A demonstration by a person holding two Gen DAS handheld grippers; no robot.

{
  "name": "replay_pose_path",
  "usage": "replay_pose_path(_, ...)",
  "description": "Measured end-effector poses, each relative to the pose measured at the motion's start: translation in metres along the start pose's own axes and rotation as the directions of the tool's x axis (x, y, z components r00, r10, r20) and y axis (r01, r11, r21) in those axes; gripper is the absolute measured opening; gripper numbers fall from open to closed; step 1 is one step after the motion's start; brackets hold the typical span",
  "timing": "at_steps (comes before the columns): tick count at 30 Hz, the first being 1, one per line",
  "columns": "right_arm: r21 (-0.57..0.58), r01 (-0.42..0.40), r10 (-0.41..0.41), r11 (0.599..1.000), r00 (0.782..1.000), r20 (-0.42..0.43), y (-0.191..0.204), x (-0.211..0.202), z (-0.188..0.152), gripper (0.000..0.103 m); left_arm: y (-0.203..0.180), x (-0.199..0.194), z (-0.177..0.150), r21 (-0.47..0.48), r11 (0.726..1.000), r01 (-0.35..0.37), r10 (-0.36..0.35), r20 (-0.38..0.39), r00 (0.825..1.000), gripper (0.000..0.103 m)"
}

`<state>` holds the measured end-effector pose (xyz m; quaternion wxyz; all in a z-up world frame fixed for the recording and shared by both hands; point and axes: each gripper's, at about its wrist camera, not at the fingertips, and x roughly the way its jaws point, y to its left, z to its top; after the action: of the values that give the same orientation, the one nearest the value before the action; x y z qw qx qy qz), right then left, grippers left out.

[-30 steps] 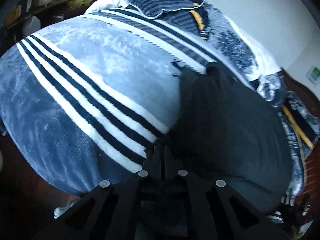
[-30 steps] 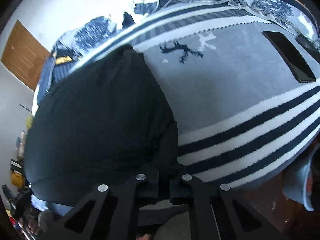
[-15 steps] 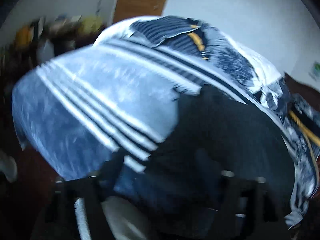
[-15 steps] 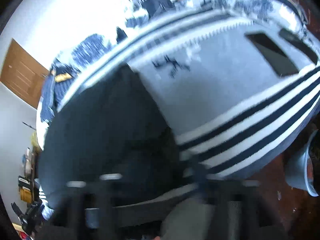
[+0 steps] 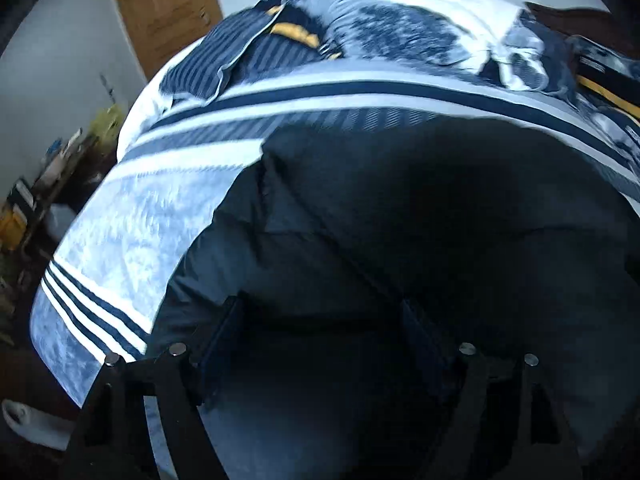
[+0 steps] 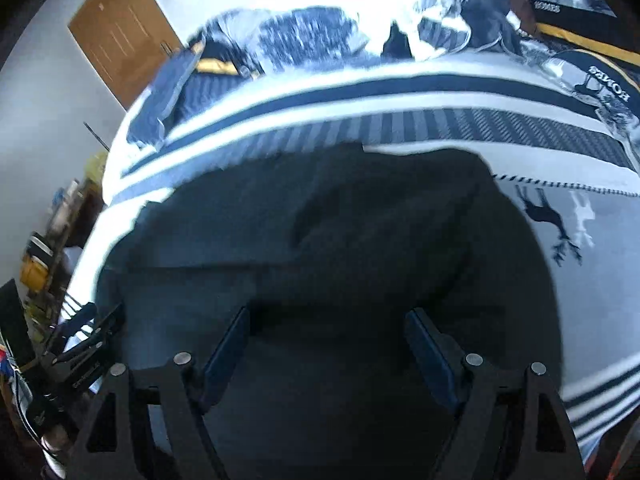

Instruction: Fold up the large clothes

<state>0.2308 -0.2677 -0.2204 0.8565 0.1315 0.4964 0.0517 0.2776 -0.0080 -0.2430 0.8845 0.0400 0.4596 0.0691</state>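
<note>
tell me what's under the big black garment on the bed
The big black garment lies on a grey-blue fleece blanket with dark and white stripes. A reindeer print shows beside its edge. Whatever lies beneath the garment's middle is covered.

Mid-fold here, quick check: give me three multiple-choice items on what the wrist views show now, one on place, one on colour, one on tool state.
1. Where does the dark garment lie?
A. On the striped blanket on the bed
B. On the floor
C. Over a chair

2. What colour is the door behind the bed?
A. White
B. Brown wood
C. Green

3. How do the left tool and right tool stand?
A. Both shut on cloth
B. Only the left open
C. Both open

Answers:
1 A, the striped blanket shows all around the garment.
2 B, it is brown against the pale wall.
3 C, each view shows a wide gap between the fingers, over the garment.
</note>
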Motion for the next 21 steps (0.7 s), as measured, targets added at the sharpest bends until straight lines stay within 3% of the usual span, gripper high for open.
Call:
replay_pose_path(4,0.004,0.079,-0.078,0.997,0.997,-0.018,-0.013,0.026,0.005,0.082,0.025,0.026,0.006,-0.076,0.997,-0.001,-0.002,-0.046,0.999,0.082)
replay_pose_path(9,0.040,0.086,-0.084,0.996,0.996,-0.027,-0.031,0.047,0.002,0.084,0.024,0.048,0.011,-0.081,0.997,-0.003,-0.002,-0.064,0.998,0.086)
replay_pose_path(16,-0.014,0.136,-0.136,0.991,0.990,-0.047,-0.030,0.066,0.003,0.086,0.027,0.055,0.011,-0.083,0.997,0.003,-0.010,-0.086,0.996,0.090)
replay_pose_path(21,-0.005,0.171,-0.171,0.985,0.979,-0.110,-0.033,0.065,0.006,0.087,0.045,0.033,0.005,-0.133,0.989,0.062,-0.076,-0.098,0.992,0.090)
